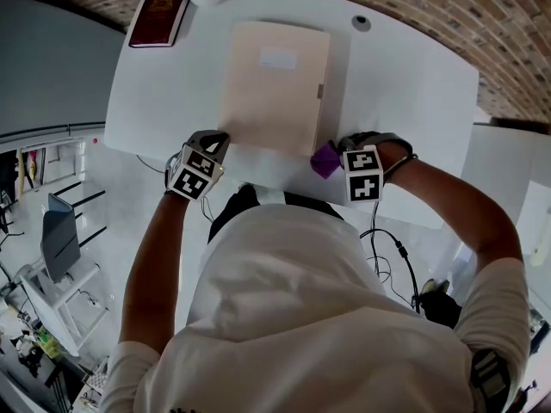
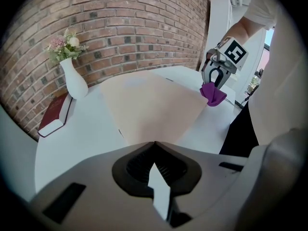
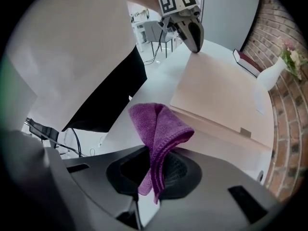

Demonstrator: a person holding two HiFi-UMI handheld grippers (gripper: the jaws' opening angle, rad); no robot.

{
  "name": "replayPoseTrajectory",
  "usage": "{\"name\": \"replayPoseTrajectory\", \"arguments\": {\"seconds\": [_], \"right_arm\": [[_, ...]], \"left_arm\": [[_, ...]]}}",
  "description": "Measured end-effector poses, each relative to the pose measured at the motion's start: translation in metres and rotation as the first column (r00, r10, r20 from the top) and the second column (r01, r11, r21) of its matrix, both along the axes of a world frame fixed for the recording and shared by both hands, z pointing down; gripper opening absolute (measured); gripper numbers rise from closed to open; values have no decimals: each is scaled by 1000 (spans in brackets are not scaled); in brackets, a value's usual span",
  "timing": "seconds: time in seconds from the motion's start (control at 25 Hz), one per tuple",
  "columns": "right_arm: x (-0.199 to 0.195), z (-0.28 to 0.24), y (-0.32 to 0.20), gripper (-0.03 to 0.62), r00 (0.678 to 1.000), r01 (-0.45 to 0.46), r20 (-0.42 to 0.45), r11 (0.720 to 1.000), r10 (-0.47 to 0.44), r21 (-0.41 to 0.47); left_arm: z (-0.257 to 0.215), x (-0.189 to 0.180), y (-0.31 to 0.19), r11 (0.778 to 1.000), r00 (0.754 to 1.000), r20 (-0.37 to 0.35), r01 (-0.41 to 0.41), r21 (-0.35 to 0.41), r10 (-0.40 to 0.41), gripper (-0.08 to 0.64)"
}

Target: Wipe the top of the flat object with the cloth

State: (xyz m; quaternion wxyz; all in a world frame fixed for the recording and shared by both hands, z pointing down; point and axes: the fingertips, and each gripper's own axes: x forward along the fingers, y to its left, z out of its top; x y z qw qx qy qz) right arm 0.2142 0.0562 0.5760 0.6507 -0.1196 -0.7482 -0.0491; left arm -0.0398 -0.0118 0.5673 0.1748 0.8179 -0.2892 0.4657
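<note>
- Cloth [image 3: 161, 129]: purple, plain.
- Flat object [image 1: 274, 84]: pale beige, with a lighter rectangle on top.
- Table [image 1: 413, 84]: white.
- Book [image 1: 157, 14]: dark red.
- Vase [image 2: 75, 81]: white; its flowers pink and cream.
- Wall [image 2: 134, 28]: red-brown brick, pale mortar.
- Left gripper [image 1: 217, 138], right gripper [image 1: 343, 147]: grey, with cubes of black-and-white square markers.

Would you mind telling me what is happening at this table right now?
A person stands at a white table with a gripper in each hand. The right gripper is shut on a purple cloth, held just off the near right corner of a flat beige box; the cloth is not on its top yet. The left gripper is shut, its tip at the box's near left corner, seemingly steadying it. A dark red book and a white vase sit further back.
</note>
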Motion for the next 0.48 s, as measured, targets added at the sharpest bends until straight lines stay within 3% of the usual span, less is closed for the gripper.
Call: {"name": "replayPoseTrajectory", "arguments": {"seconds": [0.24,0.48], "right_arm": [[-1,10,-23,74,1000,11,-18,1000,-10,18],[4,16,-59,74,998,-47,-26,998,48,45]], "left_arm": [[-1,0,-1,1000,1000,10,3,4,-3,25],[-1,1,-2,1000,1000,15,-4,12,3,25]]}}
